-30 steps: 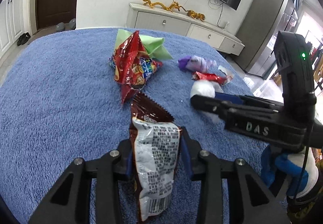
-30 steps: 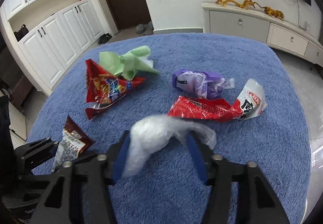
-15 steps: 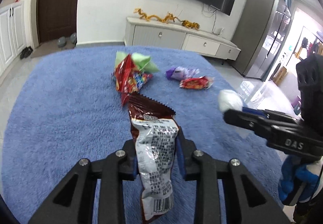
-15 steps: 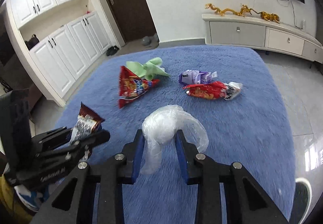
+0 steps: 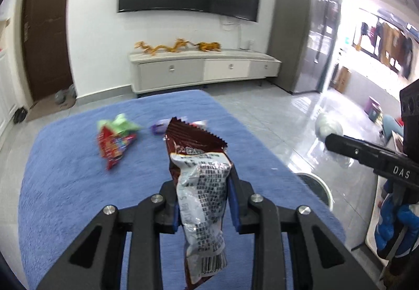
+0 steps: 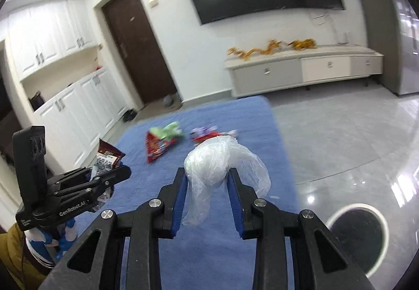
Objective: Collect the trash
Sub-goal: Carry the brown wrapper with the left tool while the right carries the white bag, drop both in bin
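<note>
My left gripper [image 5: 204, 180] is shut on a brown and silver snack wrapper [image 5: 201, 185] and holds it high above the blue rug [image 5: 65, 185]. My right gripper [image 6: 207, 180] is shut on a crumpled clear plastic bag [image 6: 220, 167], also lifted. On the rug lie a red snack bag [image 5: 112, 144], a green wrapper [image 5: 119, 126], a purple wrapper [image 5: 158, 127] and a red and white wrapper [image 6: 207, 136]. The right gripper shows at the right of the left wrist view [image 5: 330, 138]. The left gripper shows at the left of the right wrist view [image 6: 123, 172].
A round white-rimmed bin [image 6: 358, 232] stands on the tiled floor right of the rug, also seen in the left wrist view [image 5: 316, 185]. A white TV cabinet [image 5: 204, 70], a dark door [image 5: 44, 28] and white cupboards [image 6: 73, 106] line the walls.
Both grippers have risen well above the rug with their trash still held. The view has tilted up and the bin has come into sight at the right.
</note>
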Tool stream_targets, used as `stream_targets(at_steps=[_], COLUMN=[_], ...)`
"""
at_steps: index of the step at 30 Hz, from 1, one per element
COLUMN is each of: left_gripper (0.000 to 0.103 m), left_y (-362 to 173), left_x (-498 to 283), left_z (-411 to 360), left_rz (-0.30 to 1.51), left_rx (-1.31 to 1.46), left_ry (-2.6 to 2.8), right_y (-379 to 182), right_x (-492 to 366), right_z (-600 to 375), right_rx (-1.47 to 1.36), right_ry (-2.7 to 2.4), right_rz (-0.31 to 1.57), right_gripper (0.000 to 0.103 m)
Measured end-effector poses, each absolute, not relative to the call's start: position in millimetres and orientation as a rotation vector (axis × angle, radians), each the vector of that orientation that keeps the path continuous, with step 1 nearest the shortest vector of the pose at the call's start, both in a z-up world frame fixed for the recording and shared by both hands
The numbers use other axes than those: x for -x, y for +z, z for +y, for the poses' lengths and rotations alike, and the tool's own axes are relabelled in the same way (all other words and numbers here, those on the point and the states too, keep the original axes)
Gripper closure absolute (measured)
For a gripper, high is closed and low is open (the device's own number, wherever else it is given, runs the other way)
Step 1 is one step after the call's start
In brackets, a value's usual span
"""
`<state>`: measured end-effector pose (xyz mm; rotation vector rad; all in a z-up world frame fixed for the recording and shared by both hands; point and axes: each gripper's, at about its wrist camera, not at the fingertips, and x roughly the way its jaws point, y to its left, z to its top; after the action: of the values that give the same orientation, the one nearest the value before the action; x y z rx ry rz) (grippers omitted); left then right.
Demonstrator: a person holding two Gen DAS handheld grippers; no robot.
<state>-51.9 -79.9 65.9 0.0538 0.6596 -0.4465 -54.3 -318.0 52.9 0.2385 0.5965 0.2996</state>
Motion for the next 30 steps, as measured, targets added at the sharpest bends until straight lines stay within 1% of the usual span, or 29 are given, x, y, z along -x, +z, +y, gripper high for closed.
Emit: stream_targets(at_steps=[5, 9, 12, 19, 21, 25, 27, 29, 30], left_gripper=[0.076, 0.076, 0.074, 0.073, 0.073, 0.068, 0.064, 0.056, 0.055], left_y=[70, 67, 61, 34, 24, 3, -5, -14, -18], left_x=[58, 55, 50, 33, 27, 11, 7, 2, 1], left_z=[-147, -204, -249, -347, -369, -408, -422, -437, -443], left_rz=[0.677, 0.714, 0.75, 0.849, 0.878, 0.936, 0.961, 0.99, 0.999], left_rx=[-0.12, -0.158, -0.183, -0.228, -0.232, -0.232, -0.225, -0.214, -0.211], left_ry=[-0.536, -0.604, -0.657, -0.786, -0.816, -0.867, -0.885, -0.902, -0.906], right_y=[51, 37, 16, -48, -61, -90, -101, -110, -113], right_x=[81, 90, 91, 86, 84, 79, 75, 72, 72], right_z=[-375, -416, -445, -515, -526, -547, -556, -564, -567], right_rx=[-0.282, -0.292, -0.338, -0.49, -0.519, -0.564, -0.576, -0.588, -0.592], right_ry=[0.18, 0.077, 0.023, -0.058, -0.07, -0.098, -0.111, -0.126, -0.135], right_rz=[0.567, 0.586, 0.617, 0.709, 0.731, 0.782, 0.801, 0.819, 0.824], right_gripper=[0.074, 0.074, 0.073, 0.073, 0.072, 0.071, 0.069, 0.059, 0.058])
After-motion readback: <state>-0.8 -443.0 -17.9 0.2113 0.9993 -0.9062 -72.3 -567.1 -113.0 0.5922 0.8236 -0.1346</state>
